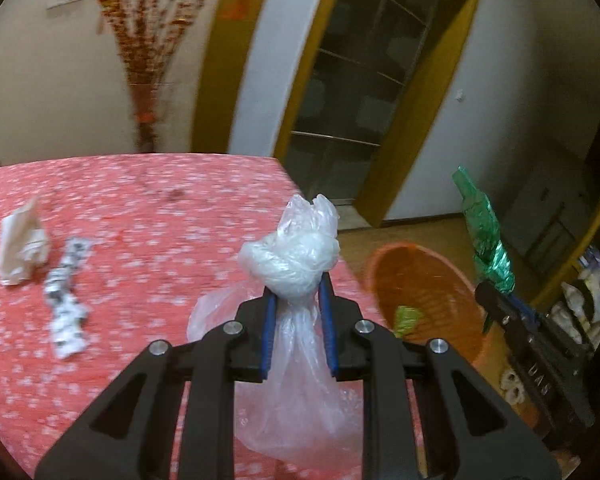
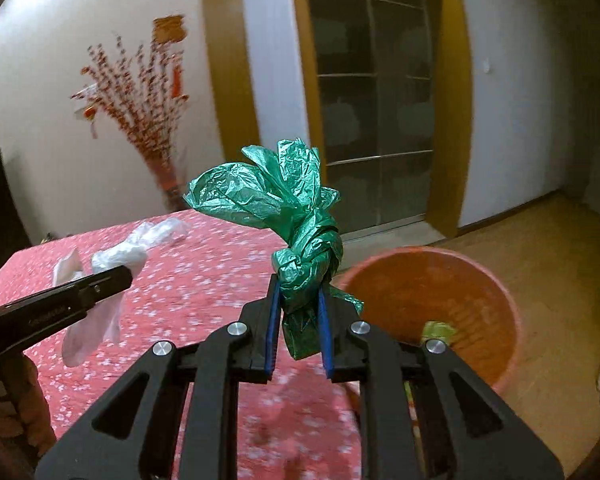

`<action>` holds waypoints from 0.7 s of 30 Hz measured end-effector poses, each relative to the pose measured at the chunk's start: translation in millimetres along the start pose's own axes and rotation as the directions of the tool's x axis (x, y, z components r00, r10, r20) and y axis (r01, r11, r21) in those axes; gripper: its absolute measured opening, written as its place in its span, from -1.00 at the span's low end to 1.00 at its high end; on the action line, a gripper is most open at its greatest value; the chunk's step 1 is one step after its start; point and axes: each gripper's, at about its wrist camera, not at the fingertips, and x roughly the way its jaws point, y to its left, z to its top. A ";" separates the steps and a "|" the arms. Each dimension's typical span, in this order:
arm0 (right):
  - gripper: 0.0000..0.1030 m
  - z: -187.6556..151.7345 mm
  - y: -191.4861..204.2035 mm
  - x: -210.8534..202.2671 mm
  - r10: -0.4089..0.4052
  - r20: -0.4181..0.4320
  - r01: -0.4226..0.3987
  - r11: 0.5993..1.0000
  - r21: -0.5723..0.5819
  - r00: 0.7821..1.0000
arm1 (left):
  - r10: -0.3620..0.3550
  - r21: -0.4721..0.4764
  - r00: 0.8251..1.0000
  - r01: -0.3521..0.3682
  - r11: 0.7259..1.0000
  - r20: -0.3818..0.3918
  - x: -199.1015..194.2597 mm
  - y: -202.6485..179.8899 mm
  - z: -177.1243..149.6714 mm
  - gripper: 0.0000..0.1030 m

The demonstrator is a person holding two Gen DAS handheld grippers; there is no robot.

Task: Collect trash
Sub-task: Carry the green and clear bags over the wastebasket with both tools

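Note:
My left gripper is shut on a knotted clear plastic bag, which hangs above the right edge of the red-clothed table. My right gripper is shut on a knotted green plastic bag, held over the table's corner beside an orange bin. In the left wrist view the right gripper with the green bag hovers past the bin. In the right wrist view the left gripper with the clear bag shows at the left.
A crumpled white paper and a printed wrapper lie on the table's left part. A green scrap sits inside the bin. A glass door with a yellow frame, a vase of red branches and wooden floor lie beyond.

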 end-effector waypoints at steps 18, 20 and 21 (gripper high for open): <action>-0.67 -10.6 -72.9 -6.7 -0.151 -0.009 0.150 0.977 0.148 0.989 | -0.139 0.102 0.989 0.144 0.984 -0.054 51.6 -103.7 2.4 -0.59; -0.67 -11.3 -76.3 -4.6 -0.160 -0.012 0.160 0.975 0.152 0.987 | -0.142 0.110 0.988 0.148 0.983 -0.061 56.9 -108.6 2.0 -0.59; -0.67 -12.1 -78.2 -3.8 -0.164 -0.014 0.164 0.974 0.154 0.986 | -0.143 0.115 0.988 0.150 0.982 -0.065 59.9 -111.7 1.1 -0.59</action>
